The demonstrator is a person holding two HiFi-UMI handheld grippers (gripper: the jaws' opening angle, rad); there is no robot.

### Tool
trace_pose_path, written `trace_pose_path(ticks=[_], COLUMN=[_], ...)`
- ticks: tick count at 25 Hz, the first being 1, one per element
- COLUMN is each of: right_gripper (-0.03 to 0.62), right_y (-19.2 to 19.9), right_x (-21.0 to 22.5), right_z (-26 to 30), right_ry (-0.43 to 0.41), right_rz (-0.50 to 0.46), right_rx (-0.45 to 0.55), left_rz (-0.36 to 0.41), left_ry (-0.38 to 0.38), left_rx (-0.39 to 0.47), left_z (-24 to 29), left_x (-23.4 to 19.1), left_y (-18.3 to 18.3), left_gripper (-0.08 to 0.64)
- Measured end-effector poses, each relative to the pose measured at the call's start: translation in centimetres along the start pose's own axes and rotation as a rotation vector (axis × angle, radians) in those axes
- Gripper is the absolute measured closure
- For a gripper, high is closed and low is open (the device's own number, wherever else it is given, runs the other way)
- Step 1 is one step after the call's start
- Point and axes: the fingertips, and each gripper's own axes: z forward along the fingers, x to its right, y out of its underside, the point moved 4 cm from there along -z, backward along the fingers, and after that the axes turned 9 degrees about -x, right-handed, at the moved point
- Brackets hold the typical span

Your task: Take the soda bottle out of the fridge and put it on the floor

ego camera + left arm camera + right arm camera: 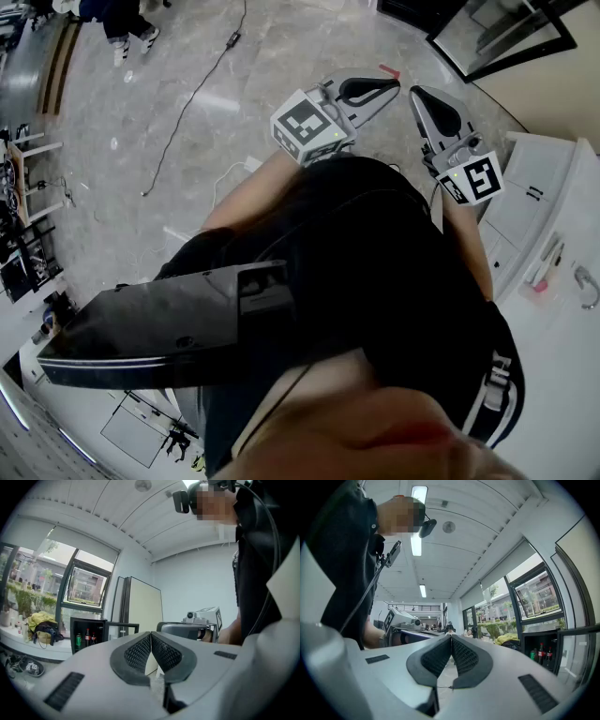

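Left gripper (151, 637): jaws pressed together, nothing between. Right gripper (451, 638): same, empty. Head view mostly blocked by person's dark top (403, 281). Fridge (89, 620) at 9 o'clock, door open; soda bottle (87, 638) upright inside by green can (78, 641), labels too small to read

1. Bare floor (281, 56) lies open ahead of my left claw (389, 86) and right claw (420, 96).
2. A black cable (192, 98) trails across that floor, off to my left.
3. A white desk (562, 281) closes in my right side.
4. The fridge (89, 620) front is open, its door (123, 625) swung out towards me.
5. Bottles (87, 637) stand close together inside.
6. A tall pale panel (143, 609) stands just beside the fridge.
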Motion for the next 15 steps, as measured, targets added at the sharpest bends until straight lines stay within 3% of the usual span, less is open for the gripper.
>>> trace_pose_path(ticks=[15], right_gripper=[0.577], right_y=[0.73], right_x=[0.43], right_z=[-0.17], right_ry=[0.032], right_rz=[0.014], right_rx=[-0.002], left_rz=[-0.008], left_ry=[-0.001], left_rx=[-0.006], left_z=[0.04], left_x=[-0.32], left_y=[0.60], left_gripper=[0.555])
